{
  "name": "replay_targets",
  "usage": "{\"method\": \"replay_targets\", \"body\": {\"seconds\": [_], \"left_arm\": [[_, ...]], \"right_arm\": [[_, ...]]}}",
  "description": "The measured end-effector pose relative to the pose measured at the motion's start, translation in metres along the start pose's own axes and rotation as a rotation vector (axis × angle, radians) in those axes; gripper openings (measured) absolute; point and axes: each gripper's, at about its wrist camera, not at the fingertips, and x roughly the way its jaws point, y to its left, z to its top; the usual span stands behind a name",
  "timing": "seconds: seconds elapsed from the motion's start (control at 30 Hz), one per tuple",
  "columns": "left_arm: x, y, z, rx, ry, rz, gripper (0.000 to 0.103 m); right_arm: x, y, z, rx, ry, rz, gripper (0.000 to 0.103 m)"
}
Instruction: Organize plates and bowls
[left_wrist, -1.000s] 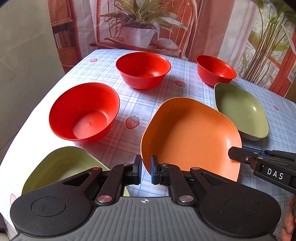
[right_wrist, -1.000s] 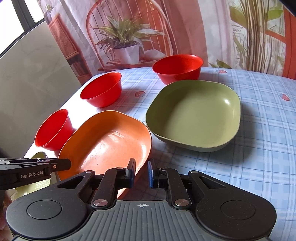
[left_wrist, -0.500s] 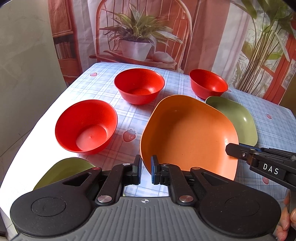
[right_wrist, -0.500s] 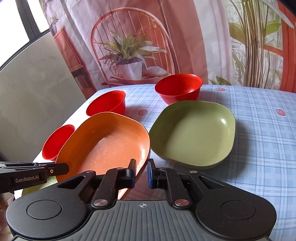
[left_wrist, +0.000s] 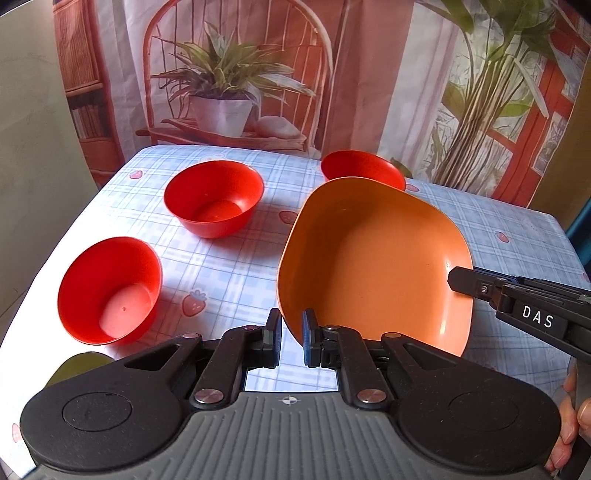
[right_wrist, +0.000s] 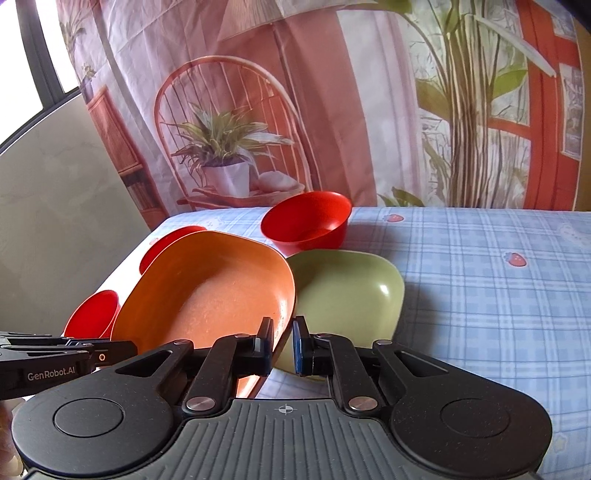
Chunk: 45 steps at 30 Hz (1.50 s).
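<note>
An orange square plate (left_wrist: 373, 266) hangs in the air above the table, held by both grippers. My left gripper (left_wrist: 291, 338) is shut on its near left rim. My right gripper (right_wrist: 282, 345) is shut on its right rim, and its arm also shows in the left wrist view (left_wrist: 524, 306). The plate (right_wrist: 210, 291) hangs partly over a green square plate (right_wrist: 351, 295) on the table. Three red bowls (left_wrist: 110, 288) (left_wrist: 214, 197) (left_wrist: 364, 168) stand on the table. The edge of a second green plate (left_wrist: 79, 363) shows at the lower left.
The table has a blue checked cloth with strawberries (right_wrist: 480, 266). A printed backdrop with a plant and chair (left_wrist: 229, 92) hangs behind the far edge. A grey wall (left_wrist: 33, 129) lies left. The left gripper's arm (right_wrist: 55, 362) shows in the right wrist view.
Both grippers have lifted the orange plate off the table and carried it right, over the green plate. The bowls now look lower and farther.
</note>
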Motion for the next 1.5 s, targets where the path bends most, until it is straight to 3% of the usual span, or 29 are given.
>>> {"method": "replay_targets", "body": {"seconds": [0.87,1.5], "left_arm": [[0.041,-0.050,0.017,0.032,0.047,-0.080,0.015],[0.068,-0.046,0.020,-0.038,0.127,-0.134,0.017]], "right_arm": [[0.007,-0.049,0.025,-0.062,-0.028,-0.130,0.010],[0.059,-0.061,0.038,-0.094,0.154,-0.166,0.010]]}}
